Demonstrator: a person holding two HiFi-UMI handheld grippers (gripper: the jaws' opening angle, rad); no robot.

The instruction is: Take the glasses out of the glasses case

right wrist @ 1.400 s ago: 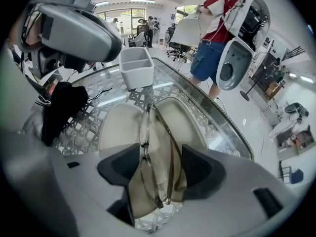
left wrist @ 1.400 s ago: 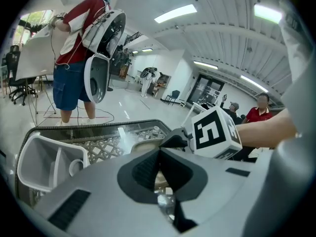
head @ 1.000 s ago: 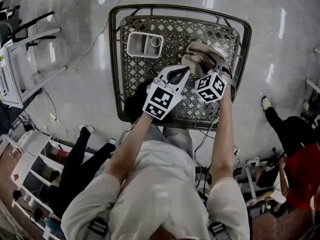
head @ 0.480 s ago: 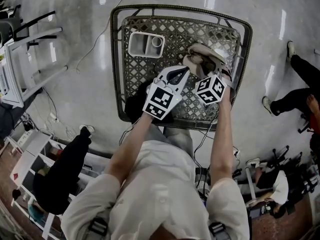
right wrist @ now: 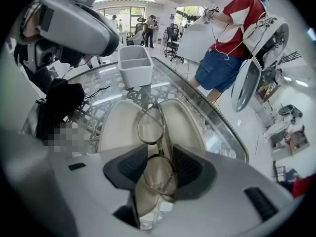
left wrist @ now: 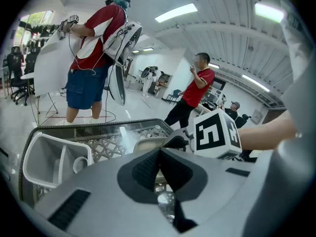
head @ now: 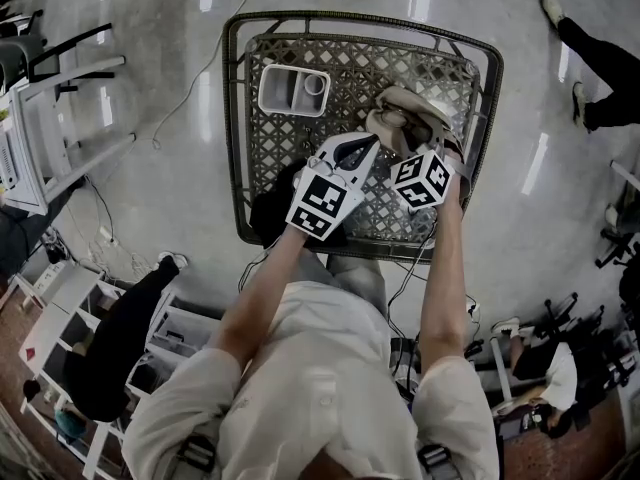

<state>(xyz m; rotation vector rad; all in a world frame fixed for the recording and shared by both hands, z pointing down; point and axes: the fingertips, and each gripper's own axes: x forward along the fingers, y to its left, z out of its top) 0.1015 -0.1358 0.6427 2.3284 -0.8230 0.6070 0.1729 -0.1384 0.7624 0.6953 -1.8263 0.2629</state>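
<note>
A beige glasses case [head: 405, 108] lies open on the lattice table, right of centre. In the right gripper view, thin wire-framed glasses [right wrist: 150, 125] stand over the open case [right wrist: 118, 125]. One lens sits between the dark pads of my right gripper [right wrist: 159, 168], which is shut on it. In the head view that gripper [head: 415, 140] points steeply down at the case. My left gripper [head: 360, 148] points at the case's near left side. Its pads [left wrist: 159, 154] meet with nothing seen between them. I cannot tell whether it touches the case [left wrist: 148, 143].
A white divided tray [head: 292, 89] stands at the table's far left. A black cloth or bag [head: 268, 208] lies at the near left edge, by my left arm. The table has a raised metal rim [head: 232, 118]. People stand around it on the floor.
Both grippers and the case stay where they were. Only people on the floor at the right have walked to other spots.
</note>
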